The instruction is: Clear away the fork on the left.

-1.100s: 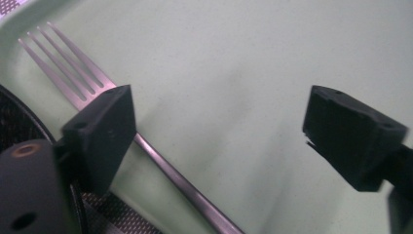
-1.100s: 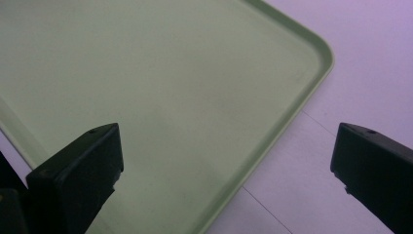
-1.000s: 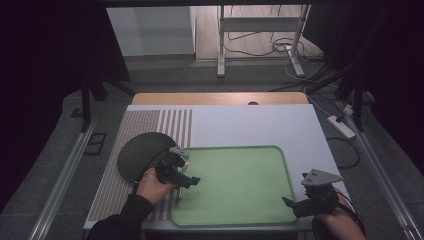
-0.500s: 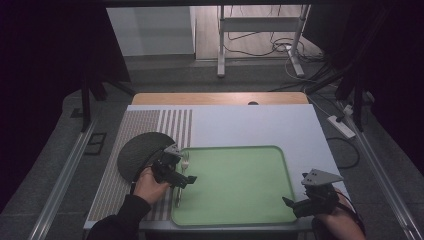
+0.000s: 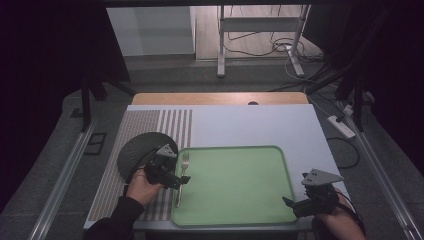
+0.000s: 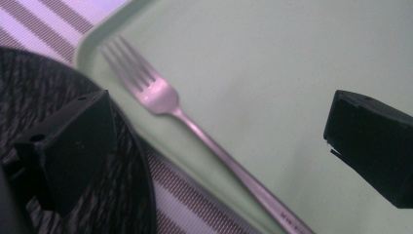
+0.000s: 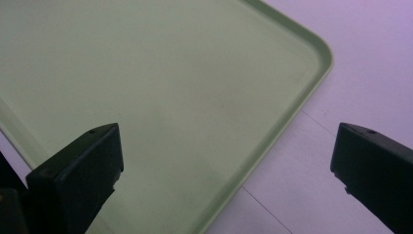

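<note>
Steel fork (image 6: pixel 195 127) lay on the green tray (image 5: pixel 240 210), along its left edge, just inside the rim. Long axis ran near-parallel to that edge: tines (image 5: pixel 185 159) toward the far side of the counter (image 5: pixel 250 125), handle toward the person. In the left gripper view the tines sat at upper left and the handle ran down to lower right, crossing the space between the two black jaws.

Left hand-held gripper (image 5: pixel 176 183) was directly at the fork, over the handle portion, jaws spread wide with nothing between the pads touching metal. One jaw stood over the dark round mat (image 5: pixel 142 152) and striped placemat (image 5: pixel 170 125) side, the other over bare tray floor. Whether the jaws were low enough to touch the tray could not be told.

Right hand-held gripper (image 5: pixel 295 206) was well apart from the fork, at the tray's near right corner, jaws also spread and holding nothing; its own view showed one jaw over the tray and the other over the white counter.

Judgement: the left hand was clearly the nearer one, so any pickup falls to it. The fork's axis lay diagonal to the jaw line rather than squarely across it, so a small wrist turn before closing would probably give a truer pinch on the thin handle. The handle lay flat near the rim; a slip seemed possible.
</note>
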`<action>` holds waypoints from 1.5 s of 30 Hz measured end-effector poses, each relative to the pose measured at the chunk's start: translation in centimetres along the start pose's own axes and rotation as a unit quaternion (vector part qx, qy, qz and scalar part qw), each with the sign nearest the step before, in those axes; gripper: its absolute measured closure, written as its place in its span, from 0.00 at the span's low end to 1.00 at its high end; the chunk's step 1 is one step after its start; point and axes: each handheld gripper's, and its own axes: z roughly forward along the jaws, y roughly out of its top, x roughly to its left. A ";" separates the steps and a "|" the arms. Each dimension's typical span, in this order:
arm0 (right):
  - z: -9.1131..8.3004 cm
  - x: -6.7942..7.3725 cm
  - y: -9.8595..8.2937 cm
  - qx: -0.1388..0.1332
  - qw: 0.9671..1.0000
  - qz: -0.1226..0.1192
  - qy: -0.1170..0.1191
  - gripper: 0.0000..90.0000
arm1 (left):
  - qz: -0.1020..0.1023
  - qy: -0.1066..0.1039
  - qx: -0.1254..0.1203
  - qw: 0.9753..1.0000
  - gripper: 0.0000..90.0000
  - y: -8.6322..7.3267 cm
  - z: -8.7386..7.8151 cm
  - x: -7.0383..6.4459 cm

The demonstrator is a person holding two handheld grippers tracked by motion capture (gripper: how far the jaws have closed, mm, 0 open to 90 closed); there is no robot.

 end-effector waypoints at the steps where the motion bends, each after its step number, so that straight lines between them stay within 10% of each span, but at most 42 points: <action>1: 0.0 0.0 0.0 0.000 1.000 0.000 0.000 0.00 | -0.001 0.000 0.000 1.000 0.00 -0.1 -0.1 0.1; 45: -0.1 -0.2 0.0 -0.001 1.000 0.014 -0.007 0.00 | -0.091 0.000 -0.041 0.995 0.00 -6.8 -5.2 1.5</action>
